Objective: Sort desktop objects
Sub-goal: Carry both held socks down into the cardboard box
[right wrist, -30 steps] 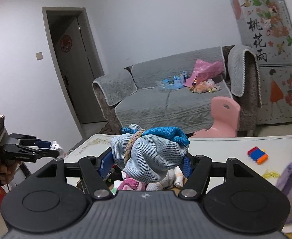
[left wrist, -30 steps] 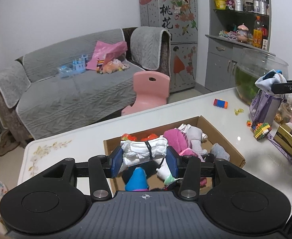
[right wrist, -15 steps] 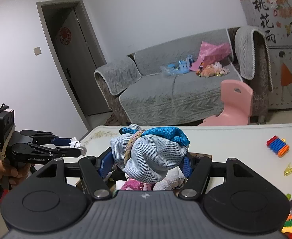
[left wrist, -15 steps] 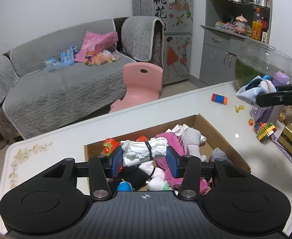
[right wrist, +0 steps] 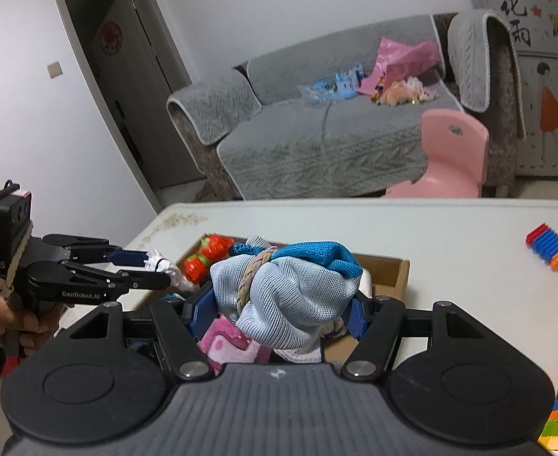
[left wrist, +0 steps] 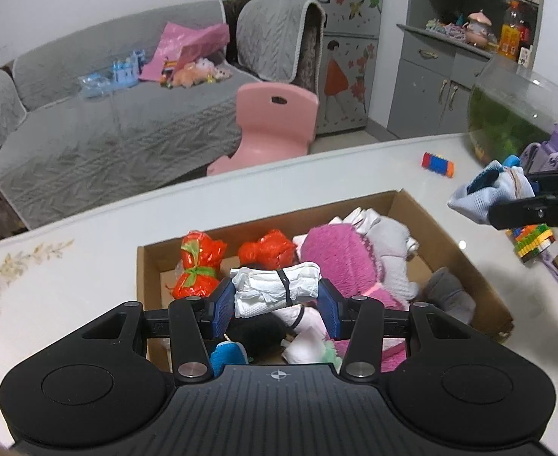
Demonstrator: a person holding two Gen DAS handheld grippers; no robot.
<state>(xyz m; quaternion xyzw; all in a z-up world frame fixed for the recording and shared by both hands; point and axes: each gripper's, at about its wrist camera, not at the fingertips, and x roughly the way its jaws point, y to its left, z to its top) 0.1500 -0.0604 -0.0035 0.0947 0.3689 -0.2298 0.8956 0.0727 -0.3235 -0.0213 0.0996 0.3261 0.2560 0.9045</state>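
left tongs (left wrist: 276, 306): pinching white cloth roll with black band (left wrist: 275, 288)
right tongs (right wrist: 277, 313): pinching pale-blue mesh cloth bundle (right wrist: 290, 292)
below both: open brown cardboard box (left wrist: 457, 254)

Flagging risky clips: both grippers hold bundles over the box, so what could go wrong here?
1. The box is already heaped, so the white roll in the left gripper may roll off the pile.
2. The blue bundle bulges beyond the right gripper and could slip.
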